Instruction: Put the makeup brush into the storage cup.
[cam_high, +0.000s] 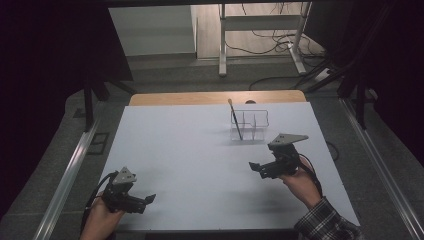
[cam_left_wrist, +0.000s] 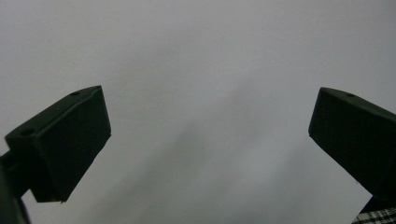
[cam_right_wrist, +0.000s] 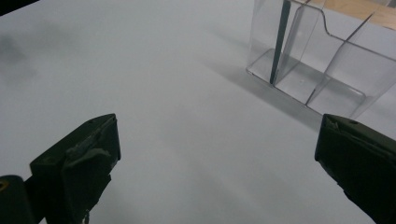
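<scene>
1 pencil-like stick (cam_high: 235, 120) leans in 1 clear acrylic organizer (cam_high: 250, 125), just ahead of the right gripper (cam_high: 256, 167).
Both grippers gape empty; the left gripper (cam_high: 148, 199) sits well away. The stick looks light, stiff, slippery: pinch its upper shaft. The organizer seems brittle.

A clear divided organizer (cam_high: 249, 125) holding a leaning dark stick (cam_high: 235, 119) stands right of centre on the white table (cam_high: 200, 160), above the right gripper (cam_high: 256, 168), while the left gripper (cam_high: 149, 199) sits lower left.

dim overall | dark edges | table (cam_high: 200, 160) evenly lit | soft shadows | slight blur
</scene>
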